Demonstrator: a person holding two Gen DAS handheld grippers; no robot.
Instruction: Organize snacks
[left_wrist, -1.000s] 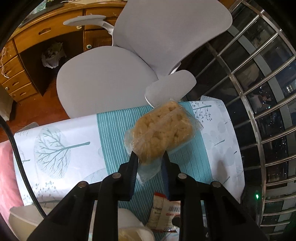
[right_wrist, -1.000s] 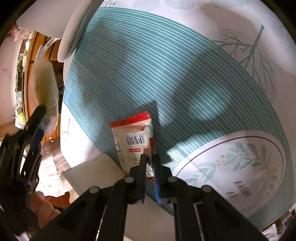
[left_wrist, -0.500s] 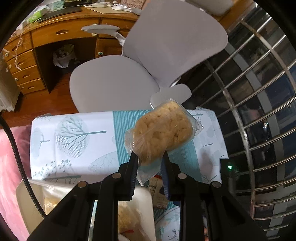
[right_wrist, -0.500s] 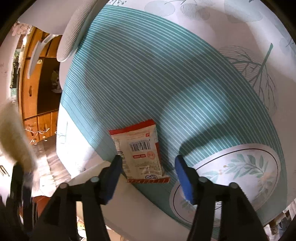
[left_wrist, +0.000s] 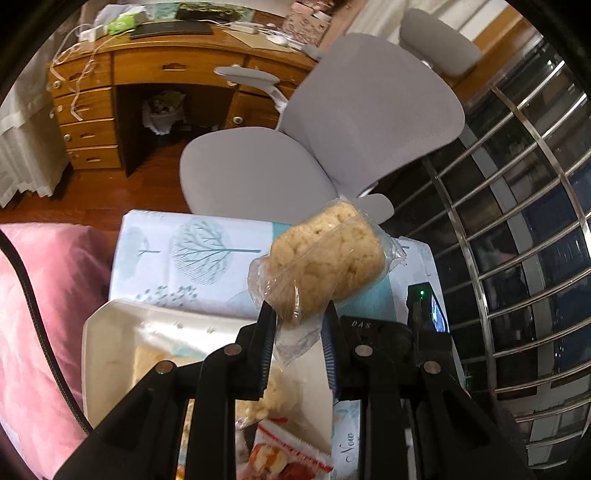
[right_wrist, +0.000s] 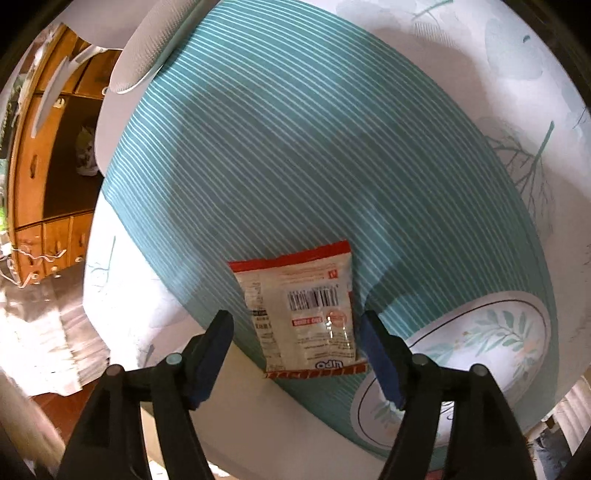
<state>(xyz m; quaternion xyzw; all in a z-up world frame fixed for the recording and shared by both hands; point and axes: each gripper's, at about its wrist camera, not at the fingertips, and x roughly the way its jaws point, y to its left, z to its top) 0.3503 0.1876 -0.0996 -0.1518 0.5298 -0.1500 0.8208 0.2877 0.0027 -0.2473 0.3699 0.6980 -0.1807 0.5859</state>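
Left wrist view: a puffed rice cake in a clear wrapper (left_wrist: 325, 258) is seen pinched by its lower end between the pressed-together jaws of the left gripper (left_wrist: 298, 325), held in the air above the near edge of the tablecloth (left_wrist: 177, 266). Below it a white tray (left_wrist: 107, 332) holding other wrapped snacks is seen at the near left edge of the cloth. The cake is judged light, brittle and easily crushed; the film is slippery and crinkly, so the loose wrapper end or the cake's narrow edge is the safest place for a hold, and a gentle squeeze would be enough.

In the right wrist view, a red and white snack packet (right_wrist: 303, 310) is shown lying flat, barcode side up, on the teal striped band of the tablecloth near its near edge, with its lower seal just over the rim of the white tray. The jaws of the right gripper (right_wrist: 295, 350) have just been opening and are spread to either side of the packet, with no pad pressing on it. The packet is judged thin, light and pliable, likely to slide on the cloth; it would best be taken across its width, or by a sealed end.
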